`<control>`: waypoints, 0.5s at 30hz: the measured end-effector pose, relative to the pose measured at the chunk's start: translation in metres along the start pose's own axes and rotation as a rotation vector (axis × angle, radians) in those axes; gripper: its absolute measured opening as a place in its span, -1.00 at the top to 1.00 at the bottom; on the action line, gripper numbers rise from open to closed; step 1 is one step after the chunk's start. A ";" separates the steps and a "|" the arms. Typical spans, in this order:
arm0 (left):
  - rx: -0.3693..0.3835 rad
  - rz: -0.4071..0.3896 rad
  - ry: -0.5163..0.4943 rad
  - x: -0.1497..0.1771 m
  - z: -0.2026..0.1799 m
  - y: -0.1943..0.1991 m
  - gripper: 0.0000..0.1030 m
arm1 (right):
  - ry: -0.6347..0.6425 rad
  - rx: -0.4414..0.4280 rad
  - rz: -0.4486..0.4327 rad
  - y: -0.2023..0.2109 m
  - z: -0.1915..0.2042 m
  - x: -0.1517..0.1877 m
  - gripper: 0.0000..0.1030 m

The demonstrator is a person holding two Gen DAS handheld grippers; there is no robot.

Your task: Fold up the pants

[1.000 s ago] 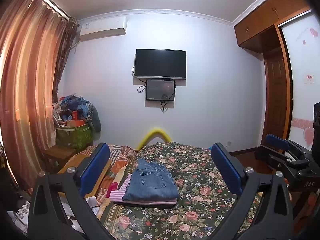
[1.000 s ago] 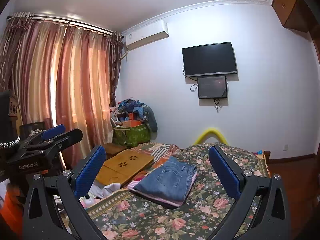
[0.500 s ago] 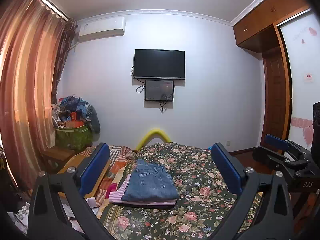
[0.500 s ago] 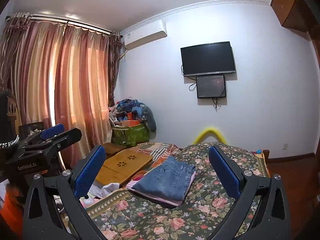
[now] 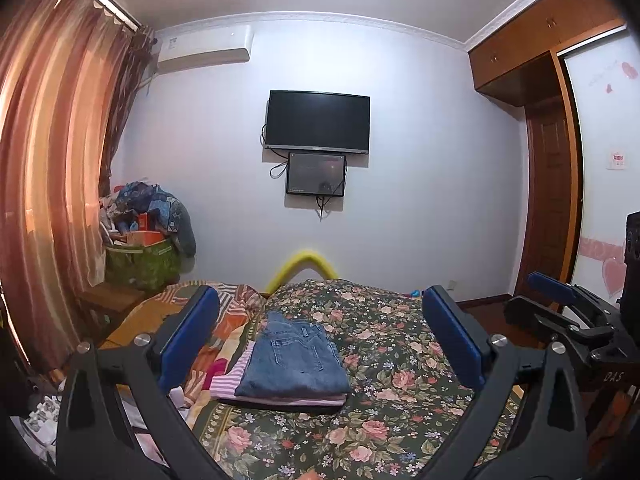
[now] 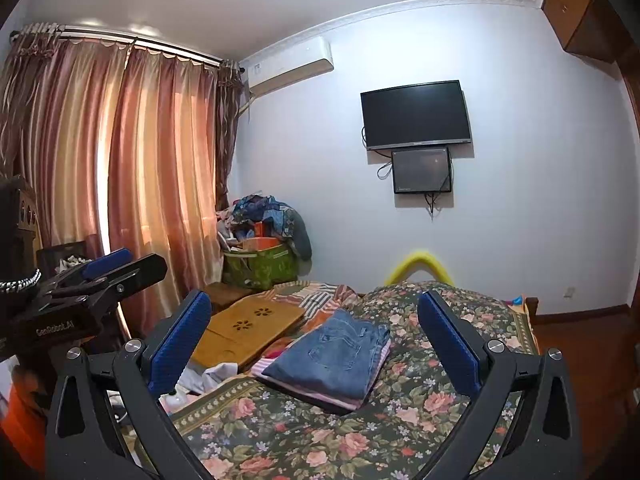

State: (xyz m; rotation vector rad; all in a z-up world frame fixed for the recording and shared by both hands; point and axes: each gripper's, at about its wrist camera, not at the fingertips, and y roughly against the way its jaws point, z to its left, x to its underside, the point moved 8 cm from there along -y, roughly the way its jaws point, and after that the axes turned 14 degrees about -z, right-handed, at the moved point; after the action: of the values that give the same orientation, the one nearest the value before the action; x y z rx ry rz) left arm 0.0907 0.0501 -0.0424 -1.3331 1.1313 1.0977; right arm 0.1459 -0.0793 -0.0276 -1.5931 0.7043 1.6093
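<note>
Nothing moved; "GenRobot.AI" left gripper

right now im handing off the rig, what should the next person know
Left gripper: open, holding nothing, raised off the bed.
Right gripper: open, holding nothing, also raised.
Folded jeans lie on top of a pink striped garment on the floral bedspread, near its left edge.
Done: the jeans look fully folded and stacked.
Left: seemingly nothing on these; whether more pants wait cannot be told.
</note>
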 end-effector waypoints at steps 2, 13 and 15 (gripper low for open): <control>-0.001 0.003 0.000 0.001 0.000 -0.001 -1.00 | 0.001 0.001 0.003 -0.001 0.001 0.000 -1.00; 0.001 -0.004 -0.013 0.003 -0.002 0.001 -1.00 | -0.001 0.008 0.011 -0.002 0.001 0.001 -1.00; 0.012 0.000 -0.011 0.004 -0.003 0.002 -1.00 | -0.001 0.010 0.013 -0.002 -0.001 0.002 -1.00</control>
State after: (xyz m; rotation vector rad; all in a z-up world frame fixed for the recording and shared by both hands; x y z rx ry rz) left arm 0.0894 0.0464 -0.0468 -1.3161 1.1279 1.0958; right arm 0.1484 -0.0785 -0.0295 -1.5842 0.7226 1.6135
